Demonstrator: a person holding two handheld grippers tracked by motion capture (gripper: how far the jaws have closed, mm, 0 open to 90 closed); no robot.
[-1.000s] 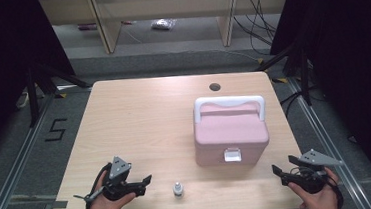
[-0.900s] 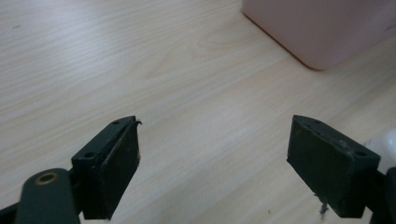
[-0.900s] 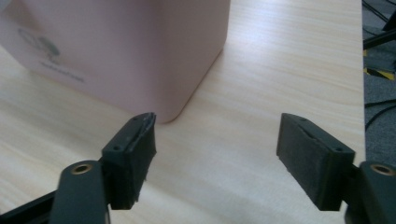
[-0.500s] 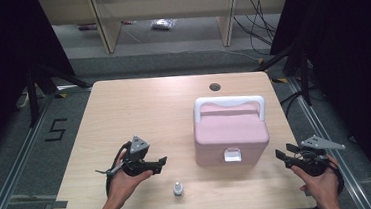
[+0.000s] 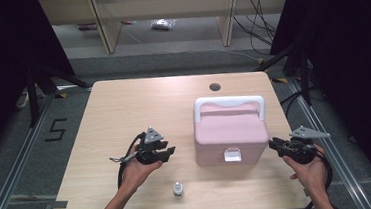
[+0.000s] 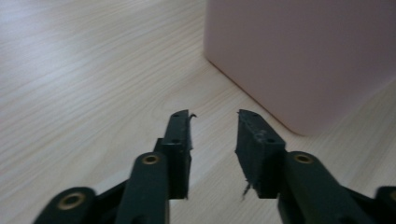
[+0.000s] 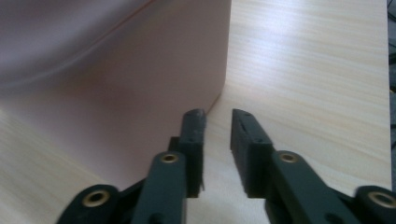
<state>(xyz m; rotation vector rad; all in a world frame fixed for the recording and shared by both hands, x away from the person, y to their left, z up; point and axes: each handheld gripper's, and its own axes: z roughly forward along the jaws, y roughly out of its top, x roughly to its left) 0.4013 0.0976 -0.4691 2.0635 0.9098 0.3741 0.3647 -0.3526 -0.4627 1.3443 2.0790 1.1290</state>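
A pink box with a white handle and a white front latch stands on the right half of the wooden table. My left gripper hovers just left of the box, pointing at its left side. Its jaws have just been closing to a narrow gap, with nothing between them. My right gripper sits at the box's right side, aimed at its near corner. Those jaws have also just been closing, a small gap left and nothing in it. A small white bottle stands near the front edge.
A round cable hole lies in the table behind the box. The right hand hangs at the table's right edge. Shelving and loose cables are on the floor beyond the far edge.
The left hand has moved right and away from the front edge, toward the box. The right hand has moved away along the box's right side. Both pairs of jaws stand narrower.
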